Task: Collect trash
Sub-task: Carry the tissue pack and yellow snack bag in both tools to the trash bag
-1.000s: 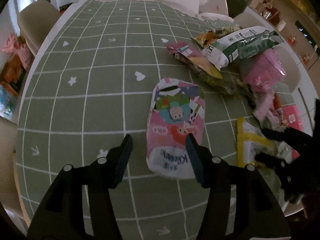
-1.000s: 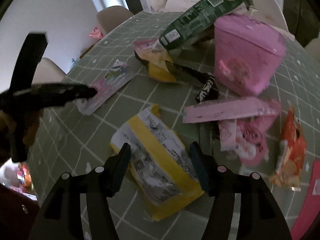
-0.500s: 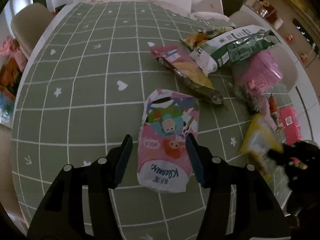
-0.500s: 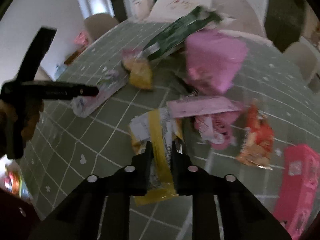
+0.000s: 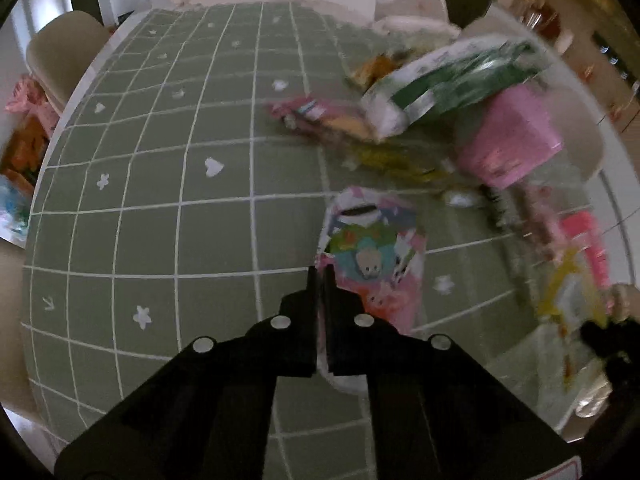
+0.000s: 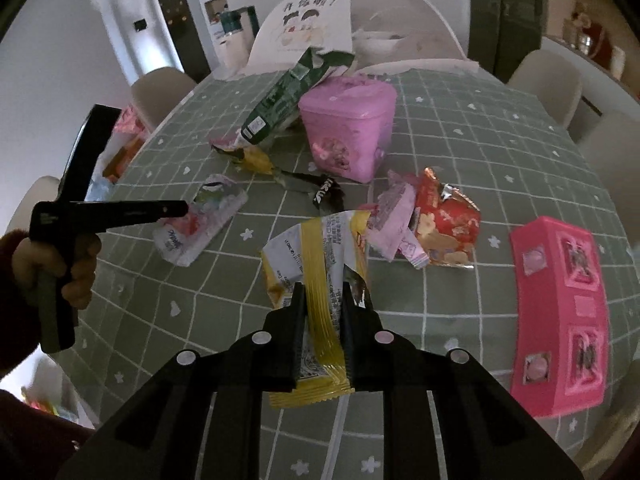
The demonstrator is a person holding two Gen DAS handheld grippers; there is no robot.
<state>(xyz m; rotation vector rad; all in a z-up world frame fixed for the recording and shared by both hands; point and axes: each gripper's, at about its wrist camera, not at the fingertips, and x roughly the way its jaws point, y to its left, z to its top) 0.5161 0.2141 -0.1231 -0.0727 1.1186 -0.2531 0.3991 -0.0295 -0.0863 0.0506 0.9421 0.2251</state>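
Table [image 6: 460, 128]: green grid cloth, trash strewn across it. Pink tub [image 6: 346, 128] and green bag [image 6: 280, 100]: uncollected, far side. Yellow-striped wrapper [image 6: 320, 264]: lifted off the cloth, clamped in the right hand-held gripper [image 6: 322, 300], which was empty and wide a second ago. Pink tissue pack [image 5: 376, 256]: edge pinched by the left hand-held gripper [image 5: 320, 280], jaws just snapped fully closed. Both pieces look secured for disposal.
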